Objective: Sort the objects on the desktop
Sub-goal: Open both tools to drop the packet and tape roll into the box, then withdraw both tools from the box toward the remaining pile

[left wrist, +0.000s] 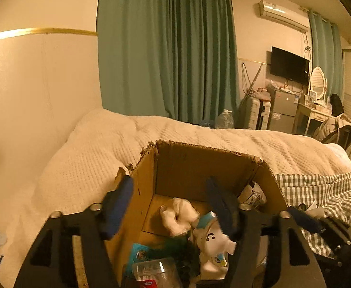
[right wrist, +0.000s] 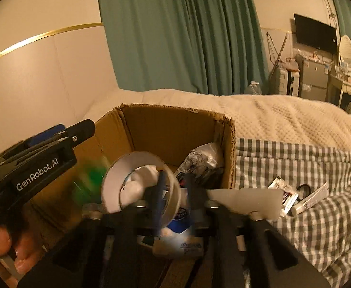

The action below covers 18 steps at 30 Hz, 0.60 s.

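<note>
An open cardboard box (left wrist: pixel 199 165) stands on the bed; it also shows in the right wrist view (right wrist: pixel 165 124). Inside lie a white plush toy (left wrist: pixel 213 242), a crumpled white cloth (left wrist: pixel 179 216), a clear plastic container (left wrist: pixel 156 272) and a silvery bag (right wrist: pixel 201 158). My left gripper (left wrist: pixel 173 206) is open and empty above the box, its blue fingers spread over the box's left wall and interior. My right gripper (right wrist: pixel 175 192) is shut on a roll of clear tape (right wrist: pixel 139 182), held over the box's near edge. The left gripper's body (right wrist: pixel 38 168) shows at the left in the right wrist view.
The box rests on a white quilt (left wrist: pixel 91 158) beside a grey checked cloth (right wrist: pixel 307 168). Small packets and a tube (right wrist: pixel 295 199) lie on the checked cloth to the right of the box. Green curtains (left wrist: pixel 165 52) and a wall stand behind the bed.
</note>
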Motion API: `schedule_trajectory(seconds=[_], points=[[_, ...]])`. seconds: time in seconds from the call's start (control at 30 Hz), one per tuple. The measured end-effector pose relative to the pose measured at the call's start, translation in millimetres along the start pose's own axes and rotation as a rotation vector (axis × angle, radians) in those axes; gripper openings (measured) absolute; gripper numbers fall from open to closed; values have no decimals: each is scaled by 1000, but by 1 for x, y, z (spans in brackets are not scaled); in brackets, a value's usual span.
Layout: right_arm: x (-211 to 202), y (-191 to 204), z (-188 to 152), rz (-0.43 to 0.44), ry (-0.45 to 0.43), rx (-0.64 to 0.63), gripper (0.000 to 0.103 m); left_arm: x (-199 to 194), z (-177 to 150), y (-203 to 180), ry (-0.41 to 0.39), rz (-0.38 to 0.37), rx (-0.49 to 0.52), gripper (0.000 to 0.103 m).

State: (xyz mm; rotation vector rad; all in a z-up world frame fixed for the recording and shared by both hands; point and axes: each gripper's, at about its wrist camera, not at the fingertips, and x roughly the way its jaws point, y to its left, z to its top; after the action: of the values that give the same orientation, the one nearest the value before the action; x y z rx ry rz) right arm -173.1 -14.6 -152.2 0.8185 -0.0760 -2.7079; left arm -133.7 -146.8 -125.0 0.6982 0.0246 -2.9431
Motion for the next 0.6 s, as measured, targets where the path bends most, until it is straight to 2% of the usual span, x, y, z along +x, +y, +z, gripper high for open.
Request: schedule_trajectory(seconds=[0.03, 0.13, 0.23, 0.3, 0.4, 0.47, 0.5, 0.57, 0.6], points=[[-2, 0, 1, 0, -9, -1, 52, -1, 0, 0, -1, 0, 0, 74], [-12, -3, 4, -2, -21, 17, 52, -5, 2, 1, 2, -10, -10, 77], [-25, -12, 9, -14, -43, 41, 54, -12, 6, 3, -18, -14, -28, 88], [-38, -19, 12, -21, -70, 66, 60, -24, 10, 4, -48, -21, -58, 98], [-59, -32, 17, -29, -111, 106, 70, -34, 16, 6, -81, -43, -85, 103], [-77, -44, 20, -36, -144, 131, 82, -44, 20, 3, -107, -48, -89, 103], [-84, -48, 23, -43, -155, 130, 84, -48, 21, 1, -121, -37, -89, 103], [-98, -49, 26, -77, -175, 85, 93, -56, 23, -6, -152, 7, -84, 103], [-106, -48, 28, -113, -190, 50, 94, -60, 24, -10, -168, 13, -83, 103]])
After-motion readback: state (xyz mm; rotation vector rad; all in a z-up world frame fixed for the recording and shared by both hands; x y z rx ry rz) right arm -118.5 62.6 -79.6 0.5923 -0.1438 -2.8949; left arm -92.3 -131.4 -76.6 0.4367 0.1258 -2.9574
